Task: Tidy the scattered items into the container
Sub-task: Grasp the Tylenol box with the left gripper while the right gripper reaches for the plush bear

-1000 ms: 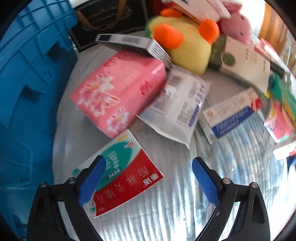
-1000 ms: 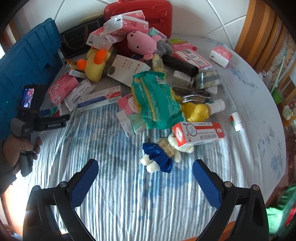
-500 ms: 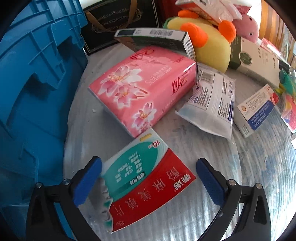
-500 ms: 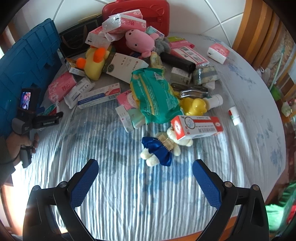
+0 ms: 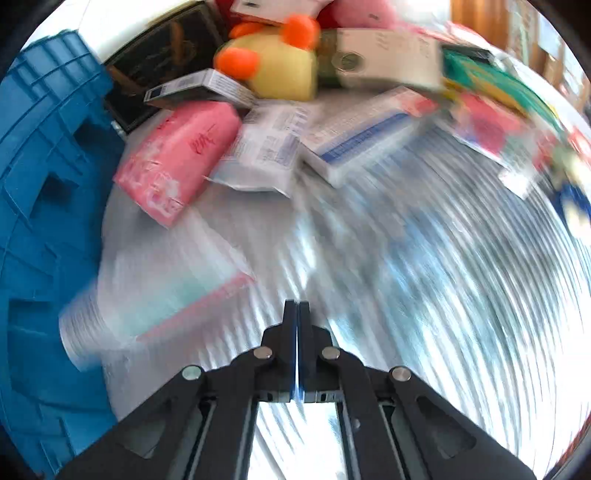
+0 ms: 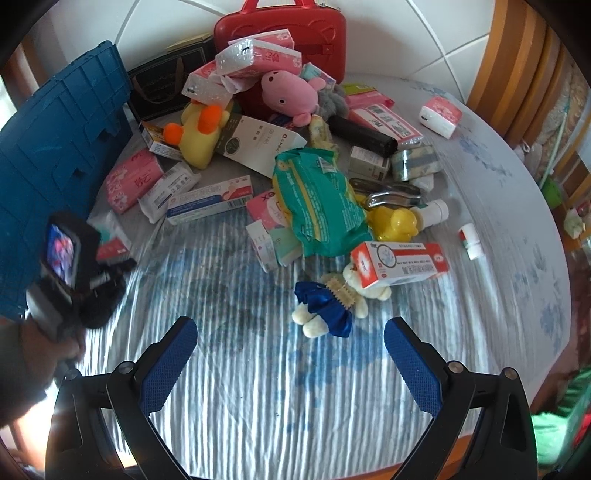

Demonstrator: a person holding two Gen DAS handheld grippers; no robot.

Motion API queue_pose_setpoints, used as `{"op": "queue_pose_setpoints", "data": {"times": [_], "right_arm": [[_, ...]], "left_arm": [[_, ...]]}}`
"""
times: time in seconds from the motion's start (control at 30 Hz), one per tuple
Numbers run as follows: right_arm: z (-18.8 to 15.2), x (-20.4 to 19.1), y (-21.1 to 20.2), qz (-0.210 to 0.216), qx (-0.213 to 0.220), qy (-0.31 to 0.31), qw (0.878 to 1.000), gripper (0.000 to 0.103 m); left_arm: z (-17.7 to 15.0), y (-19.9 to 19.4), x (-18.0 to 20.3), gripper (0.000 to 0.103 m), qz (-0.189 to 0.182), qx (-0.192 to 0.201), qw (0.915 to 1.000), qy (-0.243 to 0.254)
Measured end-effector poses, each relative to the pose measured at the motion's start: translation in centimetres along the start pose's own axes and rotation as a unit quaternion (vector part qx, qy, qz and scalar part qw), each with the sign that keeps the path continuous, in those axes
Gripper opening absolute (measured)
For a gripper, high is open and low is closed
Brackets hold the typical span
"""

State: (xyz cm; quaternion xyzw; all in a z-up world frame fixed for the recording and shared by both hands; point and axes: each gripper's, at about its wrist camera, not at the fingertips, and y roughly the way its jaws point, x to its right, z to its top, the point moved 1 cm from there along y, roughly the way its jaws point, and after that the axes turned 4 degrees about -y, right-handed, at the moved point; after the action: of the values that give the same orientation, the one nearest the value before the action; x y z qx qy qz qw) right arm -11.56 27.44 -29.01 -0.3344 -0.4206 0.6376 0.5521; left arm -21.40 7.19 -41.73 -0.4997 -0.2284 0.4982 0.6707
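Note:
The left wrist view is smeared by motion. My left gripper (image 5: 297, 306) is shut, its two fingers pressed together with nothing between them, above the striped cloth. The green-and-red packet (image 5: 166, 291) lies just left of it, blurred and not held, beside the blue container (image 5: 44, 184). A pink tissue pack (image 5: 181, 158) lies further off. In the right wrist view my right gripper (image 6: 290, 354) hangs open and empty over the cloth, short of a small teddy in a blue dress (image 6: 328, 306). The left gripper (image 6: 85, 273) shows there at the far left by the blue container (image 6: 55, 158).
A heap fills the back: yellow plush duck (image 6: 199, 133), pink plush pig (image 6: 291, 92), red case (image 6: 280, 26), green pack (image 6: 321, 199), red-white box (image 6: 399, 264), yellow toy duck (image 6: 393, 223), several cartons and tissue packs. Wooden furniture (image 6: 517, 55) stands at the right.
My left gripper's jaws have snapped shut with nothing in them, and it has swung right, off the green-and-red packet that lay between its fingers. The right gripper has stayed put.

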Motion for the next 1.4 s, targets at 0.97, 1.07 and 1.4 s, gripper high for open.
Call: {"op": "queue_pose_setpoints", "data": {"times": [0.97, 1.07, 1.4], "right_arm": [[-1.9, 1.5, -2.2, -0.004, 0.015, 0.015, 1.0, 0.103], [-2.4, 1.6, -2.2, -0.005, 0.012, 0.015, 1.0, 0.103], [-3.3, 2.4, -2.7, -0.007, 0.009, 0.019, 1.0, 0.103]], "left_arm": [[0.2, -0.2, -6.6, 0.077, -0.014, -0.022, 0.9997, 0.002], [0.7, 0.7, -8.0, 0.08, -0.032, -0.021, 0.9986, -0.036], [-0.6, 2.0, -8.2, 0.103, -0.122, -0.048, 0.9843, -0.118]]}}
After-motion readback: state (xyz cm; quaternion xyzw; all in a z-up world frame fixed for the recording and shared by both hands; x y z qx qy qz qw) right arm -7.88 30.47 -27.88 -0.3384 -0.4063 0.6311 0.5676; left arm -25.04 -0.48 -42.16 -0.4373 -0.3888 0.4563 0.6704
